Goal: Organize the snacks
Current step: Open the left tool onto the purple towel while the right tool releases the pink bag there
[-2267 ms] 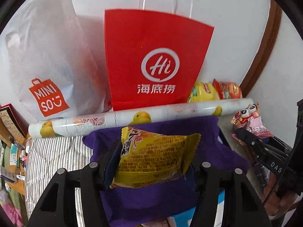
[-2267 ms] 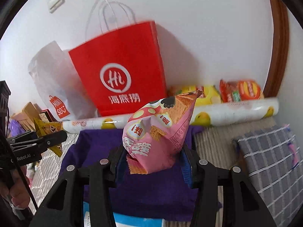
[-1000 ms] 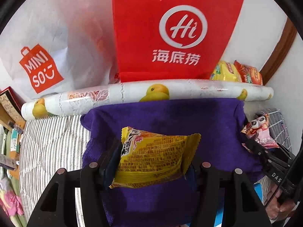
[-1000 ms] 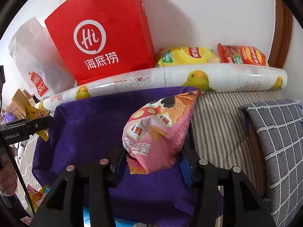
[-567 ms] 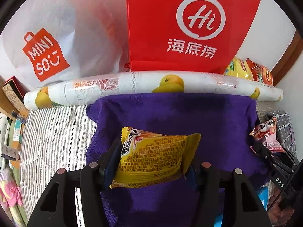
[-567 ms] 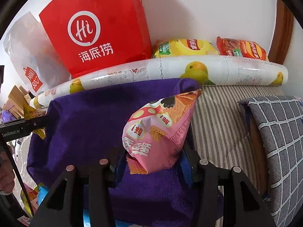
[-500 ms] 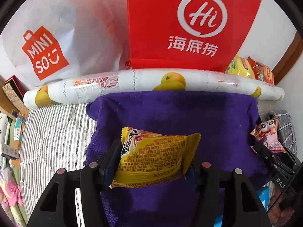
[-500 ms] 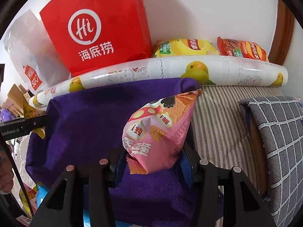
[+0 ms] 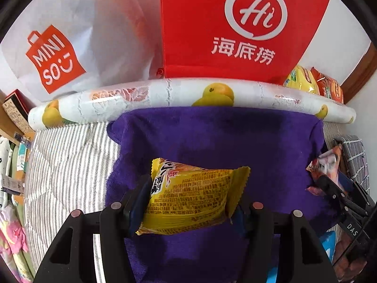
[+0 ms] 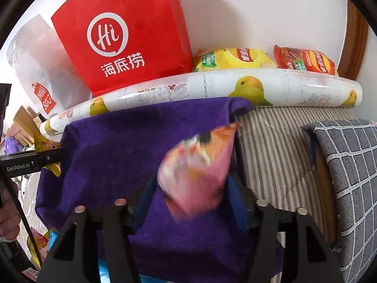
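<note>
The left gripper point(image 9: 190, 200) is clamped on a yellow snack packet point(image 9: 190, 202): both pads press its crimped ends, and the packet lies crosswise between the fingers above a purple towel point(image 9: 219, 136). Beyond the fingertips, past the towel's far edge, lies a roll printed with yellow fruit point(image 9: 188, 96), and behind it a red paper bag point(image 9: 235, 26) stands against the wall beside a white plastic bag point(image 9: 77, 42).

The right gripper point(image 10: 188, 198) has its jaws opening. A pink snack packet point(image 10: 198, 169) sits between the fingers, blurred, and a gap shows between it and the left-hand pad; whether the other pad still touches it cannot be told. It is over the same purple towel point(image 10: 122, 146), near that cloth's right edge. To the right of the fingers lie striped bedding point(image 10: 278, 146) and a grey checked cushion point(image 10: 348, 165). Ahead of them, behind the roll point(image 10: 235, 87), two crisp bags, yellow point(image 10: 235, 59) and red point(image 10: 306, 61), lie against the wall.
</note>
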Action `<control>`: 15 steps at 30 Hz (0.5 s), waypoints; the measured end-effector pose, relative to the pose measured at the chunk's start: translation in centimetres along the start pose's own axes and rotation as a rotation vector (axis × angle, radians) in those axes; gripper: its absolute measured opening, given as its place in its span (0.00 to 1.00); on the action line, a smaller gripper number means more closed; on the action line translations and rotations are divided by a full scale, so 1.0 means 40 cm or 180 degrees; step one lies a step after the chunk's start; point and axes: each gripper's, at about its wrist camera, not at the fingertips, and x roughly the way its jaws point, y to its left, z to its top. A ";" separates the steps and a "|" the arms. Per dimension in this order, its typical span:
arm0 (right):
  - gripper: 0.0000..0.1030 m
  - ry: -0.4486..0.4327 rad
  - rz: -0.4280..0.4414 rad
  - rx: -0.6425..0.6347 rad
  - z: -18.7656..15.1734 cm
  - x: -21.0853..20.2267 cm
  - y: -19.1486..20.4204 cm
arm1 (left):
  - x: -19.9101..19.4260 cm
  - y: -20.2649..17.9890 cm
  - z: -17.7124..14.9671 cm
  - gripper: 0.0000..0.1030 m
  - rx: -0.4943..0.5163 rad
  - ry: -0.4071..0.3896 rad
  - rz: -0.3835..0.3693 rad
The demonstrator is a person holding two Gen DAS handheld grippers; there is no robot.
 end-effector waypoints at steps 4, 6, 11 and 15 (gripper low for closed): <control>0.72 -0.0060 0.0094 0.0082 0.001 -0.010 -0.008 | 0.000 -0.004 -0.001 0.58 -0.0001 0.0013 -0.0018; 0.74 -0.0088 0.0148 0.0114 0.003 -0.015 -0.012 | -0.002 -0.001 0.001 0.60 -0.0040 0.0013 -0.0073; 0.74 -0.0139 0.0195 0.0099 0.004 -0.028 -0.007 | -0.032 0.004 0.004 0.71 -0.0085 -0.0109 -0.0255; 0.74 -0.0287 0.0149 0.0036 0.005 -0.051 0.003 | -0.055 0.000 0.002 0.72 -0.0068 -0.0151 -0.0297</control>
